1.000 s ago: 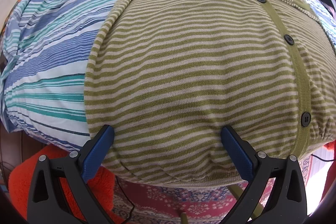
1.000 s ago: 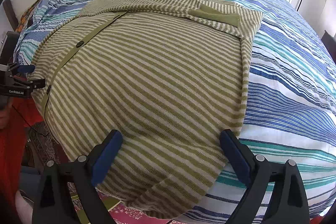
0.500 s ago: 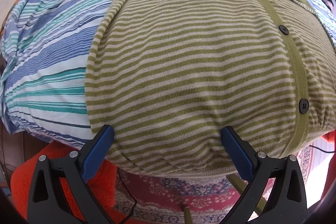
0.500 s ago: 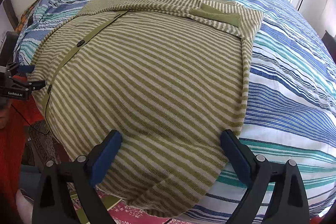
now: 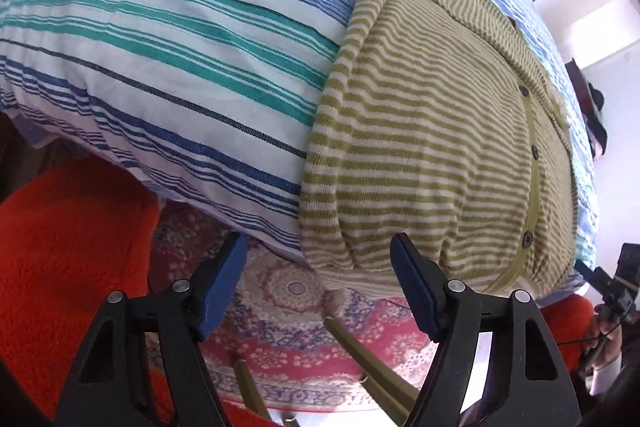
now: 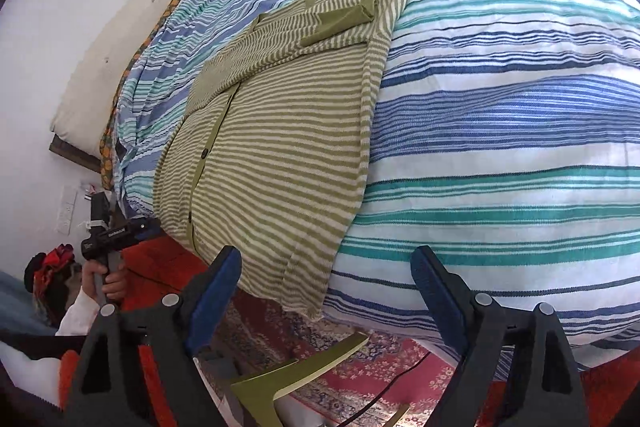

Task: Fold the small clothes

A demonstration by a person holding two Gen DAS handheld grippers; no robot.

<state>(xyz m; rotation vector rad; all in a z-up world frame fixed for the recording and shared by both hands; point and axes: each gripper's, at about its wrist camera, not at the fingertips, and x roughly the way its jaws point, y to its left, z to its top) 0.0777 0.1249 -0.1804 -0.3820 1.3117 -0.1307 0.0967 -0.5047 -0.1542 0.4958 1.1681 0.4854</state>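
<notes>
Blue-padded fingers of the left gripper (image 5: 318, 283) and right gripper (image 6: 326, 291) are closing, still wide, holding nothing, each at a hem corner of the striped cardigan (image 6: 276, 147) lying on the bed (image 6: 520, 131). Next, I'd judge: pinch both corners and fold upward.

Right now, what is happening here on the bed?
A person holds a gripper in each hand over a green striped cardigan that lies buttoned on the striped bedspread, its sleeves folded across the top. The left gripper is at the cardigan's lower left corner, the right gripper at its lower right corner. Both sets of jaws are closing, but no pad presses on the fabric. The hem hangs over the bed's edge, not yet folded up.
</notes>
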